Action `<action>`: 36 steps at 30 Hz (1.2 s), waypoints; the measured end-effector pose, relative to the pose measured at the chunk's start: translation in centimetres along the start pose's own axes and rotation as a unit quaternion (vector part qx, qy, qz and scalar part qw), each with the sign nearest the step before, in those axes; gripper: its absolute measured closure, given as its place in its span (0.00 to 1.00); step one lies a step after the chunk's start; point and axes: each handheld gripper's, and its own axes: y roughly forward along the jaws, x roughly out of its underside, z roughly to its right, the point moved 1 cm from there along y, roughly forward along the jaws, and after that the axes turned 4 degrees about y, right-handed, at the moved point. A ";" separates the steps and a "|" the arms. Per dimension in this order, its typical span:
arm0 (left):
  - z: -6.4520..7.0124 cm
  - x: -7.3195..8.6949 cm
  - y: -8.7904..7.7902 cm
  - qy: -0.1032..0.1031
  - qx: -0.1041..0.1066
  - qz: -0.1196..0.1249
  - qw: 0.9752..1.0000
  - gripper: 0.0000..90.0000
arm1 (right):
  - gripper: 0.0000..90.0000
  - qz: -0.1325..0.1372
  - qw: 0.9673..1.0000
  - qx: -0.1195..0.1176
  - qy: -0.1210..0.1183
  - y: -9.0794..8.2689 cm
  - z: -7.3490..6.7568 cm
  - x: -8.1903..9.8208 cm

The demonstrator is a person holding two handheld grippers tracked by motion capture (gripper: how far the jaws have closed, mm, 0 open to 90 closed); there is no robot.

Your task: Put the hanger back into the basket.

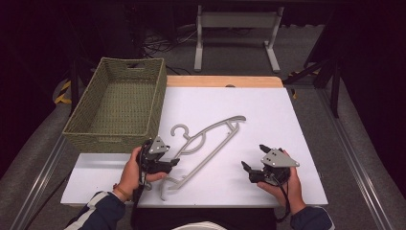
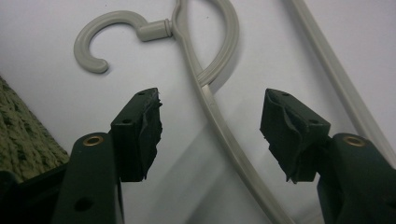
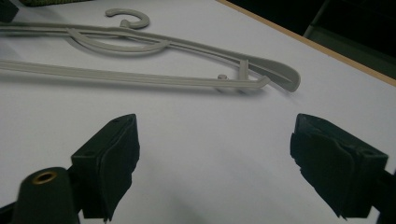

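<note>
We are looking at a pale grey moulded-plastic clothes hanger (image 1: pixel 206 143) lying flat on the white tabletop (image 1: pixel 268 120), its hook pointing toward the olive-green woven basket (image 1: pixel 119 103) just beside it. We are judging it light, stiff and somewhat slick, with thin arms that could flex or skid if pinched near an end. We are favouring a hold on the upper arm just below the hook. The left gripper (image 2: pixel 210 128) is straddling that arm, its jaws apart and the pads not yet pressing. The right gripper (image 3: pixel 215 158) is waiting open over bare table, well apart from the hanger.
</note>
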 end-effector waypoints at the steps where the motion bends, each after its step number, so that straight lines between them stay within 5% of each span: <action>1: 0.0 0.0 0.0 0.000 0.000 0.000 1.000 0.45 | 0.18 -0.001 1.000 -0.001 0.000 0.0 0.0 0.0; 7: -0.1 -0.5 1.5 -0.010 0.003 -0.041 0.999 0.53 | 0.18 -0.005 1.000 0.000 0.002 0.1 0.1 0.1; 11: -0.6 -0.9 2.1 -0.038 0.019 -0.060 0.997 0.55 | 0.18 -0.007 1.000 0.000 0.003 0.1 0.2 0.1; 15: -0.5 -1.6 2.4 -0.036 0.016 -0.079 0.996 0.57 | 0.18 -0.009 1.000 0.001 0.007 0.1 0.3 0.1; 18: -0.2 -2.3 2.6 -0.022 0.024 -0.096 0.995 0.70 | 0.18 -0.013 1.000 -0.001 0.005 0.1 0.2 0.1; 20: -0.1 -2.9 2.7 -0.009 0.028 -0.113 0.993 0.79 | 0.18 -0.015 1.000 -0.001 0.005 0.2 0.2 0.1; 27: -0.5 -4.2 3.1 -0.008 0.042 -0.163 0.986 0.79 | 0.18 -0.029 0.999 -0.007 0.036 0.4 0.6 0.3; 31: -0.1 -5.1 3.6 -0.002 0.030 -0.196 0.980 0.78 | 0.18 -0.035 0.998 -0.008 0.048 0.5 0.9 0.3; 36: 0.1 -5.7 3.9 0.015 0.022 -0.214 0.976 0.79 | 0.18 -0.046 0.997 -0.010 0.055 0.5 1.1 0.4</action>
